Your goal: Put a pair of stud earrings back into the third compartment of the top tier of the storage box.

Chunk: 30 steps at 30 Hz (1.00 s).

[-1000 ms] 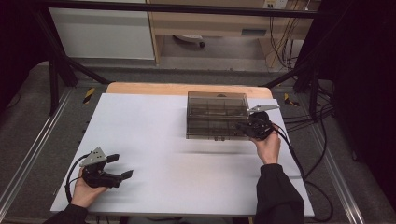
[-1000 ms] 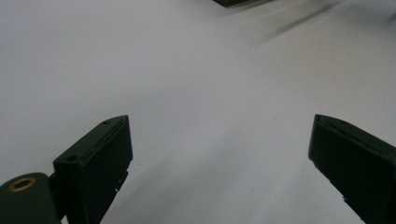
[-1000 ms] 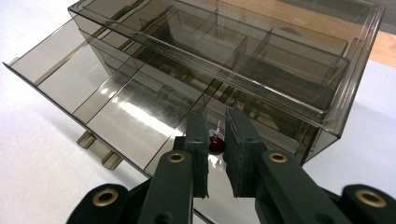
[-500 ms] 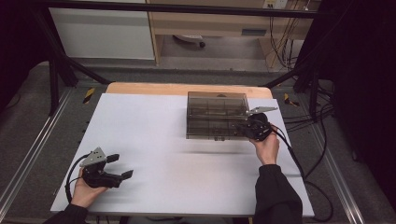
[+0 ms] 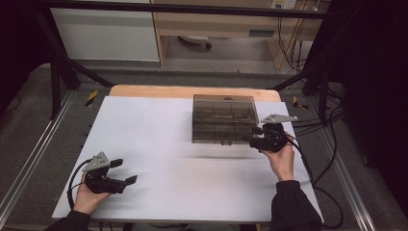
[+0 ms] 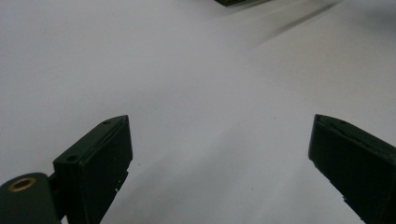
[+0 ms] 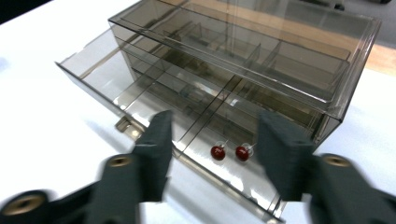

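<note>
A smoky see-through drawer box (image 5: 223, 115) stands at the back right of the white table (image 5: 159, 144). In the right gripper view its lower drawer (image 7: 154, 100) is pulled out, and two small red-headed pins (image 7: 229, 152) lie in a front compartment. My right gripper (image 5: 252, 135) is at the box's front right corner. Its jaws (image 7: 215, 119) have just been opening and stand apart over the drawer, with the pads pressing on nothing. My left gripper (image 5: 124, 171) rests near the front left edge, open (image 6: 219, 121) over bare table.
A wooden strip (image 5: 192, 91) edges the table's far side. Cables (image 5: 332, 144) trail off the right side by a black frame leg (image 5: 298, 79). White table surface spreads between the two hands.
The right gripper has drawn back a little from the box's front right corner toward the near edge. The left hand has kept still.
</note>
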Each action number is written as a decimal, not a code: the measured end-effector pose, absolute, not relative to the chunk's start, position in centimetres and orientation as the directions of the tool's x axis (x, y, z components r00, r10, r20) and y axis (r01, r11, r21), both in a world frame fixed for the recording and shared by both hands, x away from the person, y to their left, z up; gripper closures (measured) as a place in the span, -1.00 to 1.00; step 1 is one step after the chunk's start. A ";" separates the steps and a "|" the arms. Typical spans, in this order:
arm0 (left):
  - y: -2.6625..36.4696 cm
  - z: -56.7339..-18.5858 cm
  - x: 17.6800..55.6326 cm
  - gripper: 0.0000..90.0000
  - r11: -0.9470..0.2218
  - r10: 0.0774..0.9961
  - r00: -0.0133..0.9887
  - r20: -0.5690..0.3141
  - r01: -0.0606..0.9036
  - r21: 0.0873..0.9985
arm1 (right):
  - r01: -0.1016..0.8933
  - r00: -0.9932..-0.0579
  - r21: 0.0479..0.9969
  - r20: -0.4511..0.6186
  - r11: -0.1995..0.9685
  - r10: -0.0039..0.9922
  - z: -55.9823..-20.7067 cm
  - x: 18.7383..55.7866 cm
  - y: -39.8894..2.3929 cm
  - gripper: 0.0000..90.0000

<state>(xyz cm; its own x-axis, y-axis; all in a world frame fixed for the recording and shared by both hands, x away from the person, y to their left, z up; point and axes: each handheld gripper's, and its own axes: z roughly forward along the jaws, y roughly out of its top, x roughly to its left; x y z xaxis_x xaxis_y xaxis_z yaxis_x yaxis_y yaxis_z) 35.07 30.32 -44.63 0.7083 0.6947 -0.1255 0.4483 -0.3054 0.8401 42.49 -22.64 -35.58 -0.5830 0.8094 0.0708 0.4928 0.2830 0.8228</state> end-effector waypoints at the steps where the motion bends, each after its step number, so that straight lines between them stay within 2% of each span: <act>1: 30.3 -44.6 35.1 -0.86 -0.306 0.695 0.708 -0.125 0.448 0.840 | 0.488 -0.585 0.826 0.071 0.281 0.808 -35.5 42.2 -22.7 -0.18; 8: 30.3 -44.6 35.1 -0.86 -0.306 0.695 0.708 -0.125 0.449 0.840 | 0.457 -0.591 0.855 0.084 0.247 0.802 -35.2 40.1 -22.9 -0.67; 16: 30.3 -44.6 35.1 -0.86 -0.306 0.695 0.708 -0.125 0.449 0.840 | 0.476 -0.597 0.849 0.122 0.228 0.793 -35.8 38.3 -22.7 -0.94; 30: 30.3 -44.6 35.1 -0.86 -0.306 0.696 0.708 -0.125 0.449 0.839 | 0.498 -0.614 0.847 0.194 0.186 0.765 -39.2 36.5 -23.7 -0.99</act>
<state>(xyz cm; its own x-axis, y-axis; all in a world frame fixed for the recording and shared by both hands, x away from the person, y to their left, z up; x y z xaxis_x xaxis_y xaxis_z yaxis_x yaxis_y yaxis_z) 35.05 30.26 -44.64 0.7076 0.6956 -0.1245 0.4488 -0.3063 0.8395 36.47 -23.73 -39.15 -0.6144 0.7649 0.1937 0.4984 0.1860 0.8468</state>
